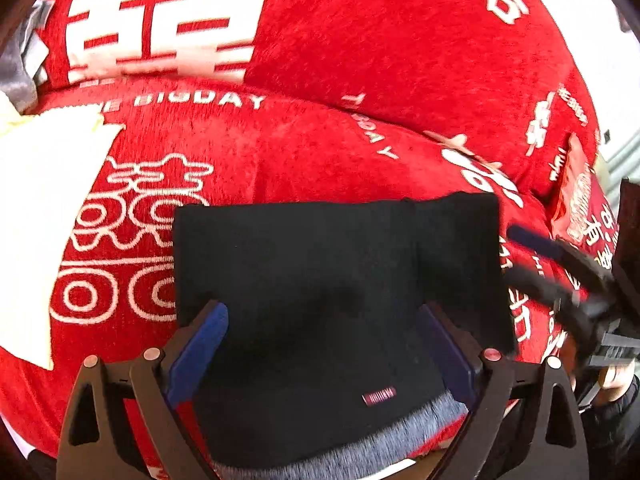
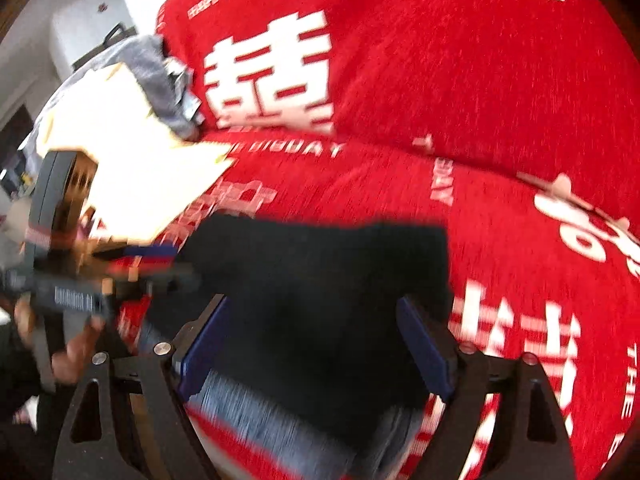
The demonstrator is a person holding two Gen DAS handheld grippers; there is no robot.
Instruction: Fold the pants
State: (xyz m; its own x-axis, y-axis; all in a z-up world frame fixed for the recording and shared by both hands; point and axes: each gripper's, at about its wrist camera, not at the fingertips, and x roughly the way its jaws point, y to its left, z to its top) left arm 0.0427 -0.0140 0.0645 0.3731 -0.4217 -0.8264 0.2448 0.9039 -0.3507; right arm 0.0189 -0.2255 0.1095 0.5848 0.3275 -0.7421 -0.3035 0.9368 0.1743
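Observation:
The black pants (image 1: 332,288) lie folded into a rectangle on a red sofa cover, with a grey waistband (image 1: 360,432) and small red label at the near edge. My left gripper (image 1: 324,316) is open, its blue-padded fingers standing either side of the pants just above them. My right gripper (image 1: 532,256) shows at the pants' right edge, blurred. In the right wrist view the pants (image 2: 320,300) lie under my open right gripper (image 2: 316,312), and my left gripper (image 2: 160,260) is at the pants' left edge.
The red cover (image 1: 360,60) with white characters drapes the seat and backrest. White cloth (image 1: 44,208) lies left of the pants, with grey fabric (image 2: 156,76) behind it. A red packet (image 1: 576,200) sits at the right.

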